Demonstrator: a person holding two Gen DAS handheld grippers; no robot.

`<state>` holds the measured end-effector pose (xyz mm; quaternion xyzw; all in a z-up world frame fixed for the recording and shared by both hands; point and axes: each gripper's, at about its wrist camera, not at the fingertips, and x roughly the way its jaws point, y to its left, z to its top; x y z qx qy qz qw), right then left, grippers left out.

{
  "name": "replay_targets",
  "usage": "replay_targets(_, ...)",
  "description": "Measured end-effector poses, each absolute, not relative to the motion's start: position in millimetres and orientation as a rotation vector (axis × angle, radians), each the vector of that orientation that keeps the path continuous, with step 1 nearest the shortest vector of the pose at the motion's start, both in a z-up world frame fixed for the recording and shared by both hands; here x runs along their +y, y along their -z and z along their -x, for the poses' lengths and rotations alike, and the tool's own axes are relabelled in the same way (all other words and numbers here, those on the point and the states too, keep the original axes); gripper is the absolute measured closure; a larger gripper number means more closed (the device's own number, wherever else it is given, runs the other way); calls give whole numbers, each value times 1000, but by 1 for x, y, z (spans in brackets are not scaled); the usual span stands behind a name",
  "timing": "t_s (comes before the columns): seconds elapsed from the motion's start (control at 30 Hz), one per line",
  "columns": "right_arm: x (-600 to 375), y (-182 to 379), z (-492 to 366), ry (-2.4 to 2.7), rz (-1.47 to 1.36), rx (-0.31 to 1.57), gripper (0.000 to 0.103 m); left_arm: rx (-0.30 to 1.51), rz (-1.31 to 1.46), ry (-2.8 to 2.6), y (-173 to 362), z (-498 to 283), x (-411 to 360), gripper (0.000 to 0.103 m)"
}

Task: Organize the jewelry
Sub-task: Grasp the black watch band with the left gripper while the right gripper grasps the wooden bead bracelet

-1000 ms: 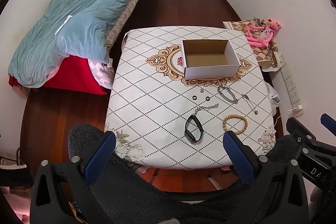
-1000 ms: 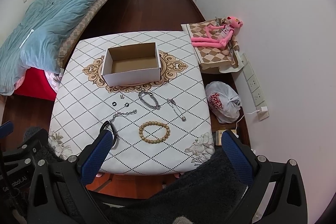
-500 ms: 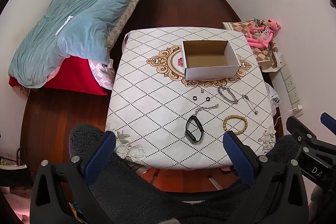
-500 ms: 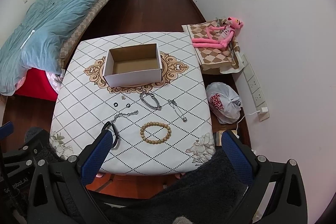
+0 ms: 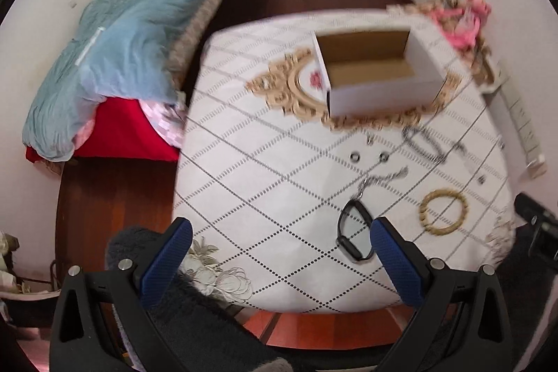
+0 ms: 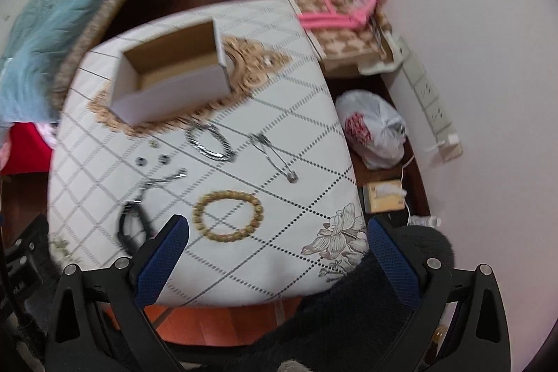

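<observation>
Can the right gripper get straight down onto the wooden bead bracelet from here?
Probably yes. The right gripper is open, and the wooden bead bracelet lies flat just ahead of its left finger, with nothing over it and bare tablecloth around.

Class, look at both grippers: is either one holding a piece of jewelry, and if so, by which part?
Nothing is held. The left gripper and right gripper are both open above the table's near edge; the bead bracelet and black band lie untouched on the table.
</observation>
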<state>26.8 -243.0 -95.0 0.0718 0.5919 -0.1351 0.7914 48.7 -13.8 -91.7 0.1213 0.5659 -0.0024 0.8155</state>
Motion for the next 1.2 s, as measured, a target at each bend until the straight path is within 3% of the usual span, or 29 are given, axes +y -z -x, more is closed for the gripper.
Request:
replay_targets(0.2, -258, 157, -43, 310, -199, 1366, 13, 1338, -250, 41, 150, -64, -20, 0)
replay_targets(0.4, -255, 194, -47, 290, -215, 1428, 19, 1434, -151, 79, 195, -69, -16, 2)
replay_targets(0.47, -254, 202, -48, 280, -224, 1441, 22, 1464, -109, 95, 205, -69, -15, 22)
replay_targets(0.6, -252, 213, -50, 270, -239, 1457, 27, 1505, -57, 114, 220, -71, -15, 49)
replay_targets(0.63, -252, 216, -50, 266, -242, 1458, 29, 1505, -59, 120, 222, -70, -16, 62)
replay_targets(0.7, -252, 221, -51, 257, -254, 1468, 35, 1474, -93, 128, 221, -69, -21, 73)
replay_targets(0.77, -251, 226, -51, 255, -257, 1479, 39, 1460, -112, 145, 221, -69, -24, 91)
replay_targets(0.87, -246, 225, -49, 261, -219, 1457, 46, 1439, -136, 146, 224, -69, -24, 93)
replay_targets(0.93, -244, 223, -47, 254, -206, 1432, 61, 1420, -159, 141, 223, -66, -25, 93)
replay_targets(1.0, -243, 220, -46, 254, -201, 1410, 86, 1411, -158, 139, 224, -65, -27, 93)
replay_targets(1.03, -242, 219, -46, 254, -202, 1405, 92, 1410, -156, 139, 224, -65, -26, 93)
replay_targets(1.2, -245, 216, -45, 234, -278, 1389, 94, 1402, -143, 141, 223, -66, -20, 93)
